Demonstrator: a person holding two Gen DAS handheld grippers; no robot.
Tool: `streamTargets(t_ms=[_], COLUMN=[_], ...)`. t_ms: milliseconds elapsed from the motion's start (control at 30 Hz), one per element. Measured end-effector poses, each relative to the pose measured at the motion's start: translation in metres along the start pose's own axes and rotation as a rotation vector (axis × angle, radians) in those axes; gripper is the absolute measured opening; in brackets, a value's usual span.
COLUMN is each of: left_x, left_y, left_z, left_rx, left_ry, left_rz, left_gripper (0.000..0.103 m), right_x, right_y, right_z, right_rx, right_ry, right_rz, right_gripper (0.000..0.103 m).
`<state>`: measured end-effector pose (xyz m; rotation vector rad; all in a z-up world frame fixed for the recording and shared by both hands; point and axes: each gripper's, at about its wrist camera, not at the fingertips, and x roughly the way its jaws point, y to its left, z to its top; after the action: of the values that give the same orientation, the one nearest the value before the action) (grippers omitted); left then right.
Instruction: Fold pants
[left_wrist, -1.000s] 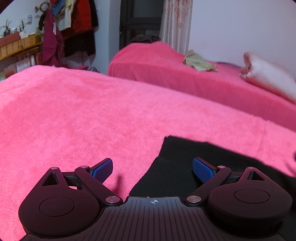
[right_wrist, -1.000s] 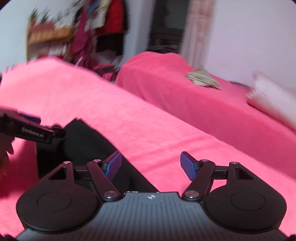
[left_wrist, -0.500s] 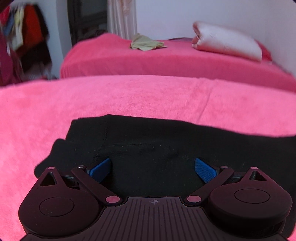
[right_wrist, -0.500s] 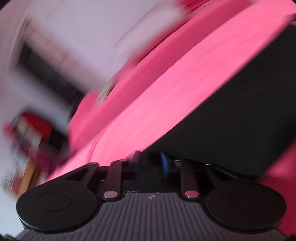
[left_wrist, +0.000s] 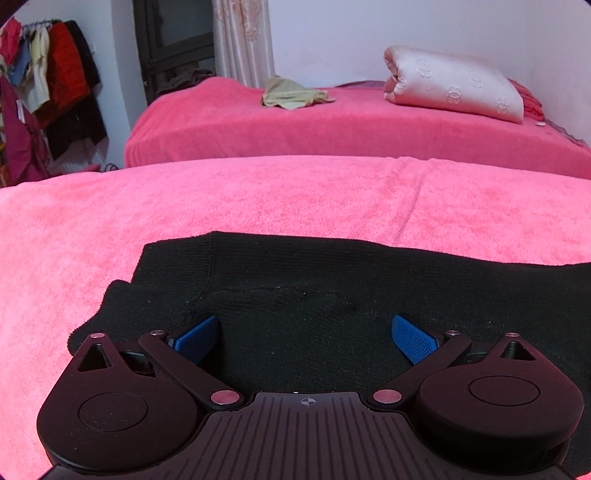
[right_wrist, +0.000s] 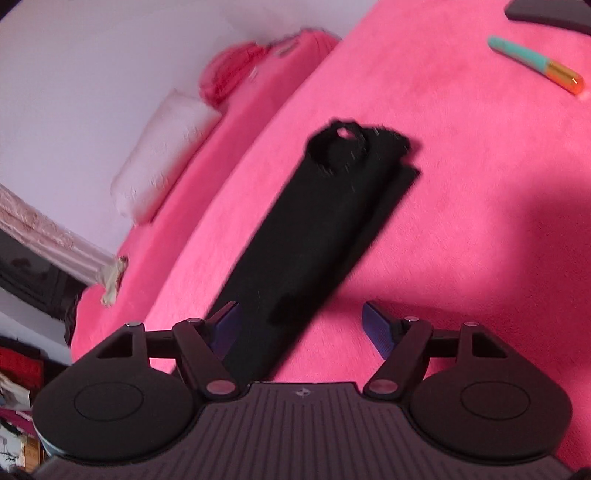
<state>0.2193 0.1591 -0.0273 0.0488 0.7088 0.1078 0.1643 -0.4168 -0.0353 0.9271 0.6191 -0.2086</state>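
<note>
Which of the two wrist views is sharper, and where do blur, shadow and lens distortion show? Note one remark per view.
Left wrist view: sharp; fisheye bows the pink bed cover edge, black pants crisp. Right wrist view: tilted and motion-smeared, pants edges and white pillow soft; a broad shadow darkens the cover at right.

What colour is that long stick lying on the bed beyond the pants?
The stick is teal with an orange end, seen only in the right wrist view.
</note>
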Motion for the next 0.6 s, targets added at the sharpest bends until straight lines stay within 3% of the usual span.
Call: streamTargets(t_ms=[267, 400, 600], left_x=[-0.001, -0.003, -0.007], left_y=[0.004, 0.008, 0.018], left_z=[0.0, 0.001, 0.002], left_rx=[-0.01, -0.028, -0.087], left_ry=[-0.003, -0.007, -0.031], left_rz=[-0.012, -0.028, -0.055], left_gripper=[0.103, 0.103, 0.103], right_x=[0.023, 0.016, 0.013], right_y=[-0.015, -0.023, -0.008], right_z=[0.022, 0.011, -0.012], right_rx=[0.121, 0.116, -0.047], right_ry=[-0.045, -0.135, -0.187], right_rz=[0.089, 0.138, 0.025], right_gripper=[0.082, 0.082, 0.063])
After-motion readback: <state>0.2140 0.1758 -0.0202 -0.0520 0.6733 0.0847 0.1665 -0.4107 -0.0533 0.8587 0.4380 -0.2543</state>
